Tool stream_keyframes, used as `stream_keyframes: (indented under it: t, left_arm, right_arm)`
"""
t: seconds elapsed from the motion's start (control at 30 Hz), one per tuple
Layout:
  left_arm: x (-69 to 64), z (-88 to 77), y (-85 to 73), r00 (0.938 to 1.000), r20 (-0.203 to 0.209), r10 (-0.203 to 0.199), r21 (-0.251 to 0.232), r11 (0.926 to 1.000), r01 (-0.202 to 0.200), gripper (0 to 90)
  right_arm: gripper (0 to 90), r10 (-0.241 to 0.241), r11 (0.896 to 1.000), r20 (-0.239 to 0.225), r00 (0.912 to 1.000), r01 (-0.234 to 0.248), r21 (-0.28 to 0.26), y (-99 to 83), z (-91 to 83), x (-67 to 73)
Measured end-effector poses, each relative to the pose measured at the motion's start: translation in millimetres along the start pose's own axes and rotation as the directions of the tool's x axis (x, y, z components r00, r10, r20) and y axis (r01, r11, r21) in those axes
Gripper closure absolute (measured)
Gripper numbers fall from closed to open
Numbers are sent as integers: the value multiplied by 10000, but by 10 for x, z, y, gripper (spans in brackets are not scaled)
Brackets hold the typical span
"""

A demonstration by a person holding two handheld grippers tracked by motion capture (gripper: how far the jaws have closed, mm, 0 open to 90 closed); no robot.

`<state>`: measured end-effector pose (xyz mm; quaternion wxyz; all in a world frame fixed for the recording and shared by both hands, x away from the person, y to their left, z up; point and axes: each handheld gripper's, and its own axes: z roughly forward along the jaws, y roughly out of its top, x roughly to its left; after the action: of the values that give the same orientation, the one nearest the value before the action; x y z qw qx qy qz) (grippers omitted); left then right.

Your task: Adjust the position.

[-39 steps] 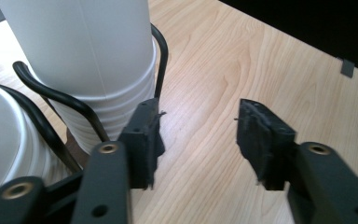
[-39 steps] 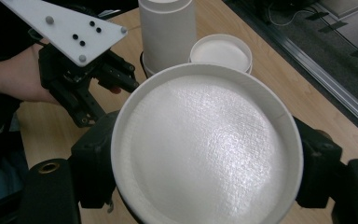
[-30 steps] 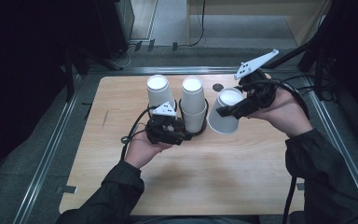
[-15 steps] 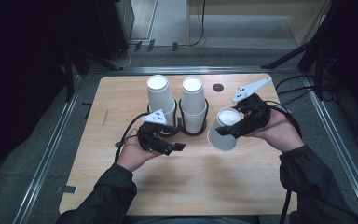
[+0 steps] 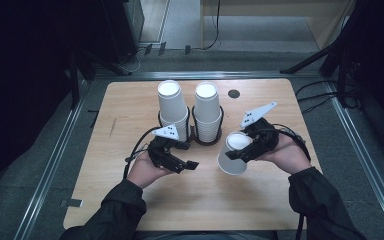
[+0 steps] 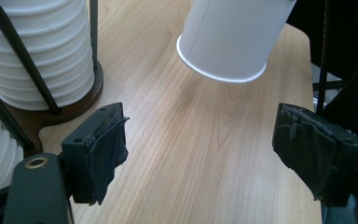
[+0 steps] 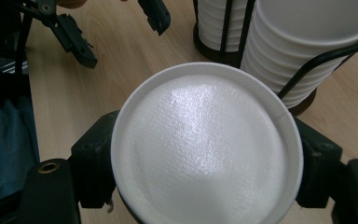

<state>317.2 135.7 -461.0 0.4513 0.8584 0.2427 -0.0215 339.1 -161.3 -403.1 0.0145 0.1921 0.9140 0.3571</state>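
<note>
A white paper cup (image 5: 234,152) hangs upside down just above the wooden table (image 5: 130,100), with my right gripper (image 5: 245,147) shut on its base end. In the right gripper view the cup's flat bottom (image 7: 205,149) sits between the two black jaws. In the left gripper view the cup's rim (image 6: 223,70) floats over the wood ahead. My left gripper (image 5: 182,156) stands open and holds nothing, left of the cup and in front of the cup stacks. Its torn pads (image 6: 107,149) are wide apart.
Two stacks of white cups (image 5: 172,107) (image 5: 207,110) stand upside down in a black wire holder (image 5: 196,134) at the table's middle back. A small dark hole (image 5: 234,93) marks the table at the back right. Metal rails (image 5: 55,155) flank the table.
My right gripper has carried the cup down and toward me, away from the stacks. My left gripper has pulled back from the holder toward the front and turned to the right.
</note>
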Motion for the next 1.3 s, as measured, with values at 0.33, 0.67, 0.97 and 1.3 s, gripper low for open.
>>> stream_keyframes:
  t: [0.33,0.67,0.97,1.3]
  left_arm:
    - [-30,27,-88,9983,502,310,94,9995,-315,132]
    - [13,179,-216,9967,553,587,395,9974,-610,13]
    - [57,312,-248,9932,979,629,572,9960,-687,0]
    - [-7,421,-212,9873,1307,900,627,9931,-989,0]
  right_arm:
    - [245,137,9998,-355,9993,-143,-165,-160,256,73]
    - [245,22,9999,-789,9969,-36,-166,-173,467,76]
    - [246,-121,9979,-1310,9913,36,-647,-75,581,94]
    - [247,-284,9895,-1824,9828,18,-1446,67,628,157]
